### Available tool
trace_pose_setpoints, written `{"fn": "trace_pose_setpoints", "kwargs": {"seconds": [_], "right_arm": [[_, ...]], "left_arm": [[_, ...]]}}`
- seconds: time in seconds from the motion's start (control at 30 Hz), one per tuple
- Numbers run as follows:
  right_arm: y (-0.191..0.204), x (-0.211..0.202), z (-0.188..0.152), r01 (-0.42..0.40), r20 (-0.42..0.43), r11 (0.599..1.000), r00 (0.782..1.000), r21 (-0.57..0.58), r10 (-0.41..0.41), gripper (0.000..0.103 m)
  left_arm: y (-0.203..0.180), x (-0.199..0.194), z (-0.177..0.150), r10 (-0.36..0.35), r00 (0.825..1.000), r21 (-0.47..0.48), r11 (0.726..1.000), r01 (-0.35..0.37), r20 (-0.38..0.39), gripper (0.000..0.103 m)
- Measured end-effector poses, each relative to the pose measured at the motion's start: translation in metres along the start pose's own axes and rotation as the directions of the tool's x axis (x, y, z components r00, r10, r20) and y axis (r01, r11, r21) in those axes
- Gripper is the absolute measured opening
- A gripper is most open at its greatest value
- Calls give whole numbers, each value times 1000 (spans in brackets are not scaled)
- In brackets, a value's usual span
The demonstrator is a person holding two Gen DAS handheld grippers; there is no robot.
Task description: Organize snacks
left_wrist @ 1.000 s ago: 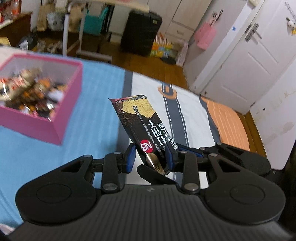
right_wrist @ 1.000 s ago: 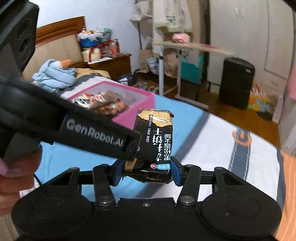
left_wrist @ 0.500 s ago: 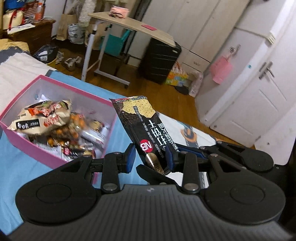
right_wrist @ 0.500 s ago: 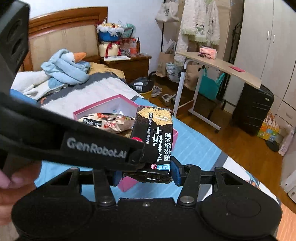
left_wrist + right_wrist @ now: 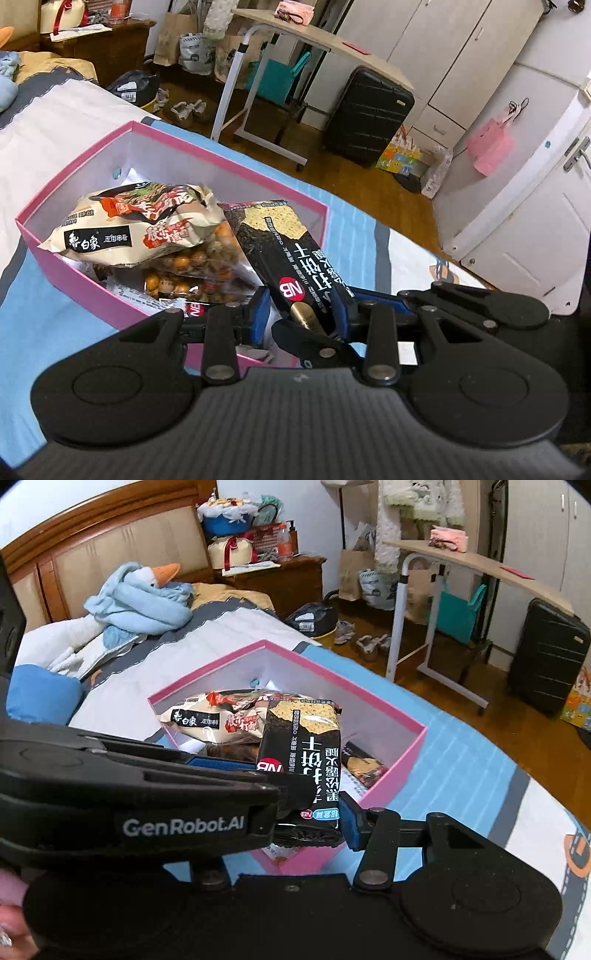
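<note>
A black cracker packet (image 5: 291, 258) stands upright between my left gripper's (image 5: 301, 310) blue pads, which are shut on its lower end. It looks like the same packet (image 5: 303, 738) that my right gripper (image 5: 295, 827) is shut on across its width. The left gripper's body (image 5: 184, 801) crosses in front and hides the right gripper's left finger. The packet hangs over the near corner of an open pink box (image 5: 85, 284) (image 5: 391, 782). In the box lie a noodle bag (image 5: 140, 229) (image 5: 207, 720), a bag of nuts (image 5: 192, 266) and another cracker packet (image 5: 364, 764).
The box sits on a bed with a blue and white sheet (image 5: 461, 775). A goose plush (image 5: 140, 598) lies by the headboard. Beyond the bed stand a rolling desk (image 5: 314, 40) and a black suitcase (image 5: 369, 118). A hand (image 5: 11, 904) shows at the lower left.
Both grippers have carried the packet across the bed to the pink box, which was off to the left and now lies right under the packet. Both grips look unchanged.
</note>
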State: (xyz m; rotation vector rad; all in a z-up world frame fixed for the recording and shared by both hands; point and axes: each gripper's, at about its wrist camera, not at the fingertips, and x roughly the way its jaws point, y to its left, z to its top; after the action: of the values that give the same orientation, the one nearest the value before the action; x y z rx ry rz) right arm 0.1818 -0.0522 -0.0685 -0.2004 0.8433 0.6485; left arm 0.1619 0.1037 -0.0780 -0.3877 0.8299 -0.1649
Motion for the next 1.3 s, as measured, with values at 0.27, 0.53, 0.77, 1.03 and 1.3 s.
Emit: {"fn": "trace_pose_setpoints", "kwargs": {"seconds": [0.27,0.53,0.77,1.03,1.3], "right_arm": [[4,29,2,-16,-17,1000,1000,-15,16,61],[8,26,-12,65,7,996,998,-64,-65,78],[-16,-25,-41,0,99,993,995,120,-12,78],[-24,-90,-63,71,176,987,980,143,-96,78],[-24,-155,-79,153,228,971,954,181,-193,80]], "left_arm": [[10,15,1,58,998,81,995,-56,-24,40],[4,0,-2,96,995,107,990,-96,9,64],[-12,-29,-8,119,992,128,984,-125,52,72],[-41,-78,-17,121,985,210,967,-145,121,83],[-77,-116,-36,102,981,295,944,-148,164,88]]}}
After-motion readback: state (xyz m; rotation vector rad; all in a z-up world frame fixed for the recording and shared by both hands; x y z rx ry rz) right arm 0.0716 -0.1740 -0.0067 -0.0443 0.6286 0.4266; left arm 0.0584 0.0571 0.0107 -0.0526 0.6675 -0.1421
